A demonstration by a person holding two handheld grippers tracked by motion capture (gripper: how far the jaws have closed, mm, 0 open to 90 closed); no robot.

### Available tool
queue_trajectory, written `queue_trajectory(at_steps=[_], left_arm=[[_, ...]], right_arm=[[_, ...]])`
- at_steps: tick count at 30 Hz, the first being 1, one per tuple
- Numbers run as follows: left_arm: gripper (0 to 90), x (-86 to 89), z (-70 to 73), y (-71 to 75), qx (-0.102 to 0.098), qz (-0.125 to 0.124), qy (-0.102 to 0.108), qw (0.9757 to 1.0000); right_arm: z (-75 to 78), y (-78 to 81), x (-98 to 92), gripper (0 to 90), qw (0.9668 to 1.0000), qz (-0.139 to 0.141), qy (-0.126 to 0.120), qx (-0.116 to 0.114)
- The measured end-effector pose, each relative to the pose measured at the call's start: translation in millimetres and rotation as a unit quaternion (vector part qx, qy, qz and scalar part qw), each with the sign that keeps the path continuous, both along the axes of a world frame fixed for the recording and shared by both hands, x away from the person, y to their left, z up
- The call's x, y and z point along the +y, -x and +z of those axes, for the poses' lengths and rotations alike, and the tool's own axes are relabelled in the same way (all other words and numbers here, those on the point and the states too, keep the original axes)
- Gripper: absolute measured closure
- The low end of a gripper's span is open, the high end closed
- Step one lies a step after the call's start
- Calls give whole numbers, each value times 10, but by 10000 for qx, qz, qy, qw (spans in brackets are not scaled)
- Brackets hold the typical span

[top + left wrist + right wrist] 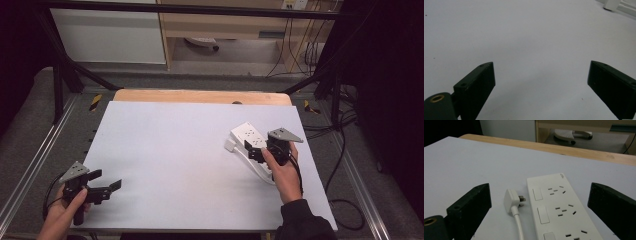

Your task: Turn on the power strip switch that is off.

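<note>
A white power strip (248,136) (559,207) with several sockets and switches lies flat on the right part of the white table (175,150). Its white plug (511,199) rests beside the strip's left edge, prongs toward the strip, with the white cable (518,225) running back toward me. My right gripper (256,150) (539,213) hovers just above the strip's near end, jaws wide apart and nothing between them. My left gripper (114,187) (541,87) stays at the table's front left, open over bare surface.
A wooden strip (200,96) borders the table's far edge. Metal frame rails (30,165) flank both sides, and black cables (340,165) trail on the floor at the right. Shelving and a white cabinet (110,35) stand beyond the table.
</note>
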State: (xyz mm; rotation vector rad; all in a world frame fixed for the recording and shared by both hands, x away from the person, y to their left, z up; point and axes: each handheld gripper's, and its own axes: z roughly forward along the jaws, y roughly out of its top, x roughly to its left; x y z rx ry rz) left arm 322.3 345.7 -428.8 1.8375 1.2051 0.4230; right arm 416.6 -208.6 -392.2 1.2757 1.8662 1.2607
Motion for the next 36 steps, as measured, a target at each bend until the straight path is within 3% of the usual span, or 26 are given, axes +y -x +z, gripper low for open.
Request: queue_trajectory(at_steps=[13, 21, 28, 36], left_arm=[[78, -7, -4, -3, 13, 2, -18, 10000], [78, -13, -8, -6, 26, 2, -12, 10000], [78, -18, -11, -9, 39, -2, -32, 10000], [78, -20, -9, -7, 34, -12, -36, 10000]], right_arm=[[11, 335, -239, 49, 9996, 56, 65, -279], [-21, 638, -520, 48, 9985, -65, 27, -534], [-161, 788, -701, 45, 9989, -122, 83, -450], [-366, 858, -875, 45, 9995, -270, 111, -153]])
